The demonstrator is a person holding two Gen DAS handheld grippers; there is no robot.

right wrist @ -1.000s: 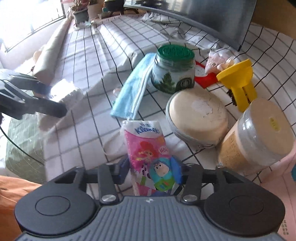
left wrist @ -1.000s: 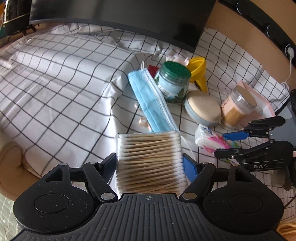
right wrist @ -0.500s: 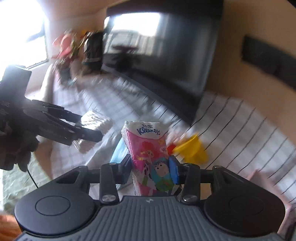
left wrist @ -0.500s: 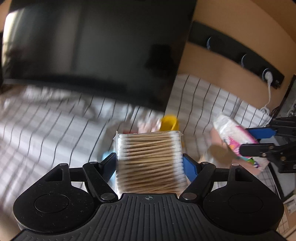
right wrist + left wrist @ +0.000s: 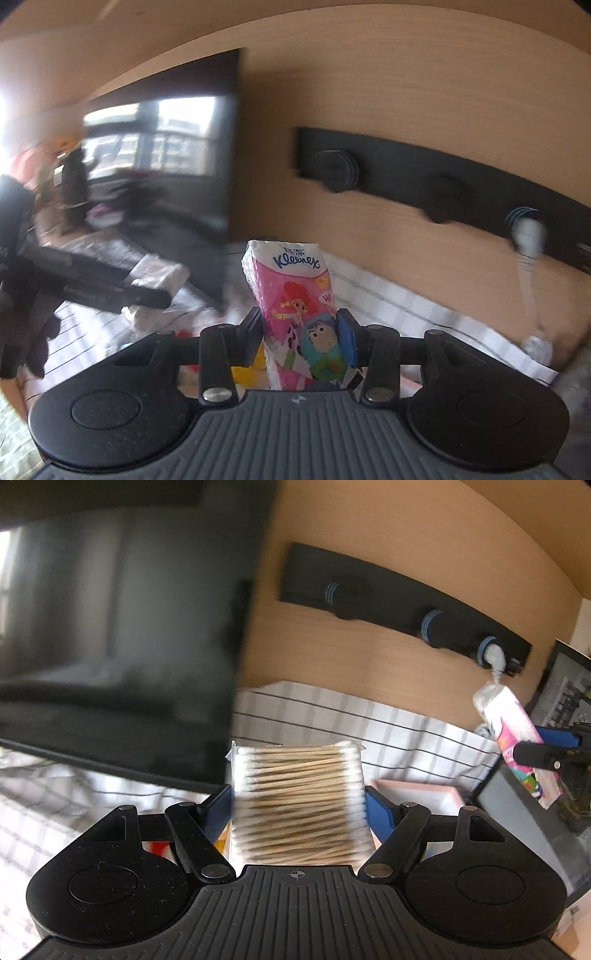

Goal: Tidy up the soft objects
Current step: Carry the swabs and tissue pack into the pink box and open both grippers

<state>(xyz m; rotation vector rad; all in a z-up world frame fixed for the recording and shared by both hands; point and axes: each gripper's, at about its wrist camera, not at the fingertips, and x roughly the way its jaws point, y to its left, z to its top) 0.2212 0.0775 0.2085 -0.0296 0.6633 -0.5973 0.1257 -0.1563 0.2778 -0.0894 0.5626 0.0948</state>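
Between the blue pads of the left gripper point(image 5: 299, 805) sits a clear packet of cotton swabs point(image 5: 299, 805), pinched across its width and carried in the air above the checked cloth point(image 5: 388, 731) that covers the desk. Off at the right, the right gripper point(image 5: 301, 334) is clamped about the lower half of a pink Kleenex tissue pack point(image 5: 295, 306), which stands up from the jaws with its top leaning a little left. Both soft packets are thus lifted clear of the desk, so the picking-up looks done; the setting-down is left, and no bin or tray to receive them shows in either view. Just behind the swabs, near the right pad, lies a pink flat thing point(image 5: 417, 792), too blurred to name. Farther off stand a dark screen point(image 5: 122, 627) at the left and a wooden wall with a black socket strip point(image 5: 399, 605).
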